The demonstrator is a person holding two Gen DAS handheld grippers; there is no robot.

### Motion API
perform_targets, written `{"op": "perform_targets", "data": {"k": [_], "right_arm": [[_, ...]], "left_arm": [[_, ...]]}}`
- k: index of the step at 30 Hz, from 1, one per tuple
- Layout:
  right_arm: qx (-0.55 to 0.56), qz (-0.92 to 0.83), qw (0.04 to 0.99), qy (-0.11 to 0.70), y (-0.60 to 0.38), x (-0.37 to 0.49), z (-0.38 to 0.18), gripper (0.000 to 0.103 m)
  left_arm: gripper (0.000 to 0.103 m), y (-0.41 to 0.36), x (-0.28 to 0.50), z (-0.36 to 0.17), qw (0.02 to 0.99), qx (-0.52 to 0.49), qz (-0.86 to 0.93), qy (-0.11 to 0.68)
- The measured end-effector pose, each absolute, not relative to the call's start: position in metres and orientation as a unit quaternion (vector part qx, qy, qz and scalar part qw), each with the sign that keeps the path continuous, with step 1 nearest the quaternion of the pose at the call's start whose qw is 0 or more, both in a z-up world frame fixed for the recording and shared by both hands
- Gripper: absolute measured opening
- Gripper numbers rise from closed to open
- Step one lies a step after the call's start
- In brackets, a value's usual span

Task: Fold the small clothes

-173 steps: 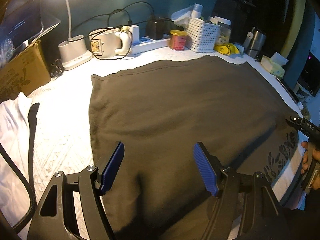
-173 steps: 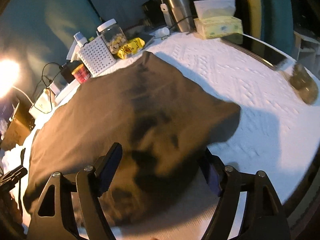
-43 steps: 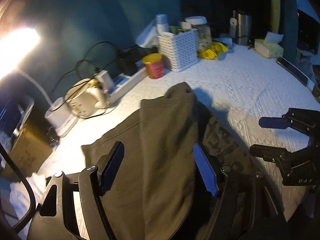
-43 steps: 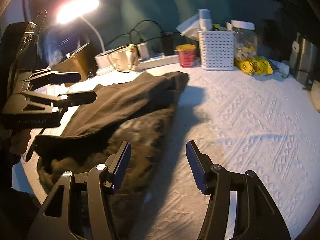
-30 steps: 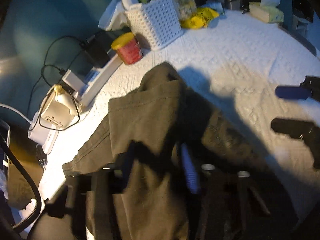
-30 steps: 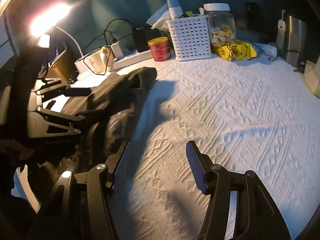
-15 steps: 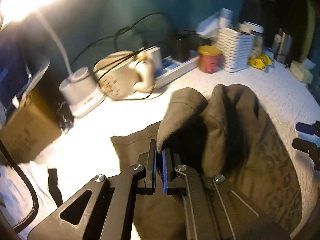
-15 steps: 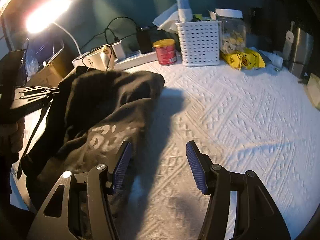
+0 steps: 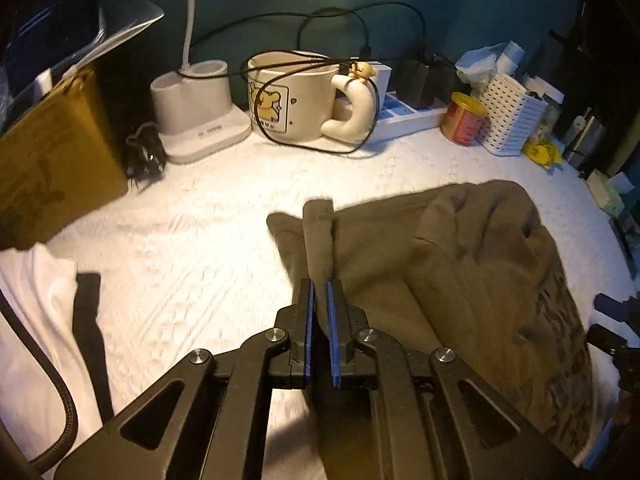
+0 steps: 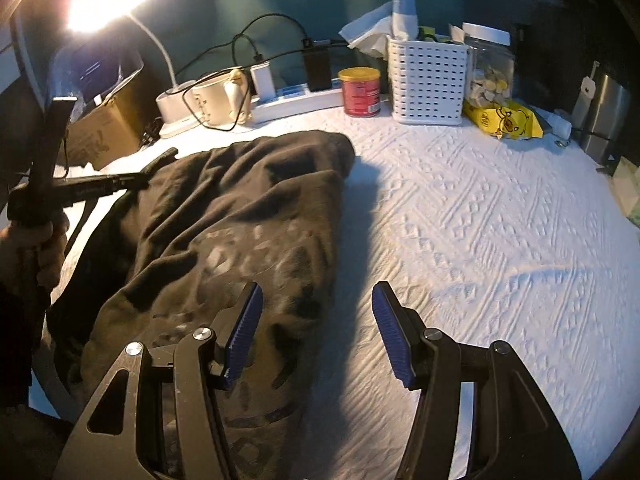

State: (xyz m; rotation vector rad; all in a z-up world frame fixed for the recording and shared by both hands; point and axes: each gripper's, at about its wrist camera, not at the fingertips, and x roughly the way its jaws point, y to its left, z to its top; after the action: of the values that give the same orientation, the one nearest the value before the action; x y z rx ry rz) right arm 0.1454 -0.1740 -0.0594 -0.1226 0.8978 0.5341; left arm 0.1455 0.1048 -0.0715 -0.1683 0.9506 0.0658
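Observation:
A dark olive garment [image 9: 460,264] with pale printed lettering lies bunched and folded over on the white textured cloth [image 9: 200,240]. My left gripper [image 9: 319,292] is shut on a pinched fold of the garment's left edge. In the right wrist view the garment [image 10: 240,220] fills the left half and the left gripper [image 10: 160,164] shows at its far side. My right gripper [image 10: 316,312] is open and empty, low over the garment's near right edge.
Along the back stand a bear mug [image 9: 296,96] with cables, a lamp base [image 9: 200,108], a power strip [image 10: 296,100], a red can [image 10: 360,92], a white basket [image 10: 428,80] and a jar [image 10: 490,68]. A cardboard box [image 9: 52,160] and white clothing [image 9: 32,340] lie left.
My left gripper closed on the garment's edge and has carried it leftward, folding the garment over. The right gripper stays open and has moved little.

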Motion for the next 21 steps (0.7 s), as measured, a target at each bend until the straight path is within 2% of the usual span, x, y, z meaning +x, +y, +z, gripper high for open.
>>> {"op": "perform_targets", "data": {"k": [2, 4, 6, 8, 13, 18, 21], "right_arm": [[-0.061, 0.256, 0.864, 0.43, -0.172, 0.142, -0.059, 0.06], [-0.065, 0.26, 0.862, 0.43, -0.17, 0.136, -0.059, 0.06], [-0.067, 0.262, 0.861, 0.43, -0.169, 0.133, -0.058, 0.06], [-0.068, 0.265, 0.861, 0.429, -0.168, 0.128, -0.057, 0.06], [-0.07, 0.27, 0.86, 0.428, -0.168, 0.117, -0.057, 0.06], [-0.073, 0.278, 0.856, 0.43, -0.169, 0.105, -0.06, 0.06], [-0.075, 0.281, 0.854, 0.432, -0.171, 0.098, -0.062, 0.06]], "left_arm": [[0.009, 0.104, 0.134, -0.067, 0.886, -0.086, 0.02, 0.454], [0.015, 0.099, 0.12, -0.061, 0.888, -0.082, 0.009, 0.453], [0.042, 0.095, 0.106, -0.057, 0.89, -0.081, 0.004, 0.449], [0.052, 0.09, 0.089, -0.052, 0.893, -0.088, -0.006, 0.442], [0.052, 0.076, 0.066, -0.061, 0.881, -0.104, -0.038, 0.46], [0.052, 0.065, 0.048, -0.095, 0.859, -0.061, 0.003, 0.509], [0.052, 0.068, 0.035, -0.097, 0.86, -0.042, 0.024, 0.508]]}}
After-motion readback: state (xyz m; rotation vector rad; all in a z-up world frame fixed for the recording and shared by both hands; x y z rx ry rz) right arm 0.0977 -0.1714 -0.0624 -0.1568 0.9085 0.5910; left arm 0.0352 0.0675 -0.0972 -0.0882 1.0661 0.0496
